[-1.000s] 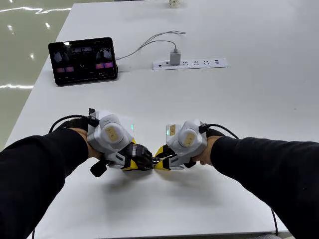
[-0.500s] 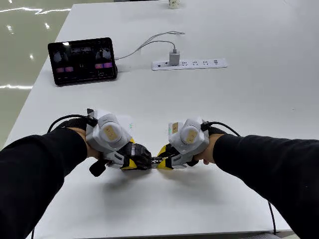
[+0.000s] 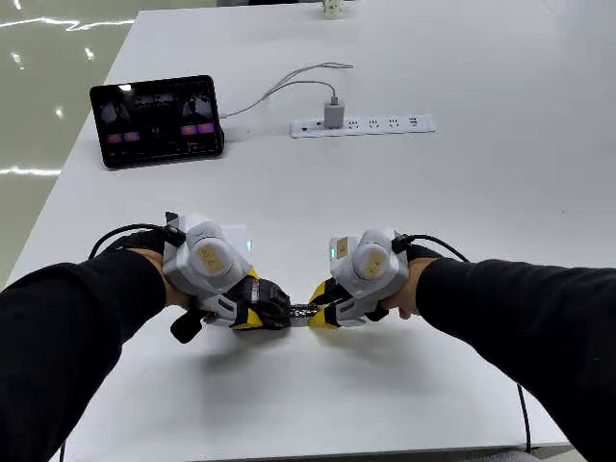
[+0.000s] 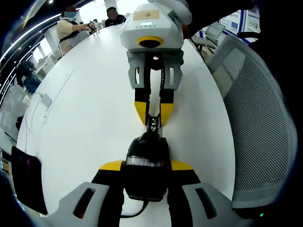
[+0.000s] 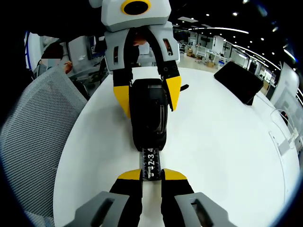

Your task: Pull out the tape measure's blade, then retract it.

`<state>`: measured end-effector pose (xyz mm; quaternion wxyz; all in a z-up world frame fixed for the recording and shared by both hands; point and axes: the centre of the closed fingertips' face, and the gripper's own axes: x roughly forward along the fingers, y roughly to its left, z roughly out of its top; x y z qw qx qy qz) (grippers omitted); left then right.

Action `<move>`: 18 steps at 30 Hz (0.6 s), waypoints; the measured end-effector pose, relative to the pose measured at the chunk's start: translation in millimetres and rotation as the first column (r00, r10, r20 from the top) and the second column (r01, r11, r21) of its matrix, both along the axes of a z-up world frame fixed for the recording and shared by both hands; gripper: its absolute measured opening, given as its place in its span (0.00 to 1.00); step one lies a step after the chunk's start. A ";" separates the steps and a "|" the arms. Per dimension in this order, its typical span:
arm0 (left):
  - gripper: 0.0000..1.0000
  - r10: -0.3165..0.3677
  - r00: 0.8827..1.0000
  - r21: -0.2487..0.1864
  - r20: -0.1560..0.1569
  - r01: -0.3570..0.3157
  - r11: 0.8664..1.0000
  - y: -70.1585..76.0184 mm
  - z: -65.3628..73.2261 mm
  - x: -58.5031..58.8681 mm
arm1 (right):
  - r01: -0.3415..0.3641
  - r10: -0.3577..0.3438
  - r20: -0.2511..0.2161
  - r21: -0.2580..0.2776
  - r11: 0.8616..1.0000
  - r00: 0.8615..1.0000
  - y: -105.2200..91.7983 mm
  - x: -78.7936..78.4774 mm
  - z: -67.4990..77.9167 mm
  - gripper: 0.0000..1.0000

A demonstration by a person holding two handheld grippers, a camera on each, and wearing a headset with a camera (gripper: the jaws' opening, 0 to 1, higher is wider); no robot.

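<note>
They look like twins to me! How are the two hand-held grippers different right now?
The left hand-held gripper clamps the black tape measure case; the right hand-held gripper pinches the thin blade. The left's jaws sit wide apart, the right's nearly together. Both have yellow tips and face each other.

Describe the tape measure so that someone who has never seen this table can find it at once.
On the white table, look near the front edge, where the two grippers face each other. The tape measure is the rounded black case clamped in the left gripper. A short numbered blade runs from it into the right gripper, which nothing else here has.
</note>
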<state>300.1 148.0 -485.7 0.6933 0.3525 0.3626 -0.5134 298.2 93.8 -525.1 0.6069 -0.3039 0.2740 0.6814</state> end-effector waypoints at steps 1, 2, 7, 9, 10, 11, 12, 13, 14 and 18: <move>0.29 0.001 1.000 -0.001 0.001 -0.001 1.000 0.1 0.1 0.1 | 0.001 -0.001 0.000 -0.002 1.000 1.000 -1.0 0.4 -0.1 0.11; 0.29 0.003 1.000 -0.002 0.001 -0.003 1.000 0.2 0.1 0.1 | 0.001 -0.001 0.000 -0.003 1.000 1.000 -2.2 0.7 0.0 0.11; 0.29 0.003 1.000 -0.004 0.000 -0.003 1.000 0.2 0.3 0.5 | 0.007 -0.007 -0.004 -0.010 1.000 1.000 -7.9 2.4 -1.3 0.11; 0.29 0.002 1.000 -0.004 -0.001 -0.002 1.000 0.2 0.3 0.5 | 0.010 -0.010 -0.003 -0.010 1.000 1.000 -8.6 3.7 -2.5 0.11; 0.29 0.002 1.000 -0.004 -0.001 -0.002 1.000 0.2 0.3 0.5 | 0.011 -0.011 -0.003 -0.009 1.000 1.000 -9.3 3.1 -2.3 0.11; 0.29 0.002 1.000 -0.004 -0.001 -0.002 1.000 0.3 0.4 0.4 | 0.014 -0.014 -0.003 -0.010 1.000 1.000 -9.7 3.2 -2.8 0.11; 0.29 0.001 1.000 -0.004 -0.001 -0.001 1.000 0.4 0.3 0.3 | 0.016 -0.016 -0.004 -0.010 1.000 1.000 -10.6 3.1 -2.6 0.11; 0.29 0.001 1.000 -0.004 0.000 -0.001 1.000 0.3 0.4 0.3 | 0.016 -0.016 -0.004 -0.008 1.000 1.000 -10.4 3.3 -2.8 0.11; 0.29 0.001 1.000 -0.003 0.000 -0.001 1.000 0.2 0.3 0.2 | 0.017 -0.017 -0.004 -0.008 1.000 1.000 -11.1 3.3 -2.6 0.11; 0.29 0.002 1.000 -0.004 0.000 -0.002 1.000 0.2 0.2 0.2 | 0.020 -0.020 -0.006 -0.008 1.000 1.000 -12.5 3.5 -2.2 0.11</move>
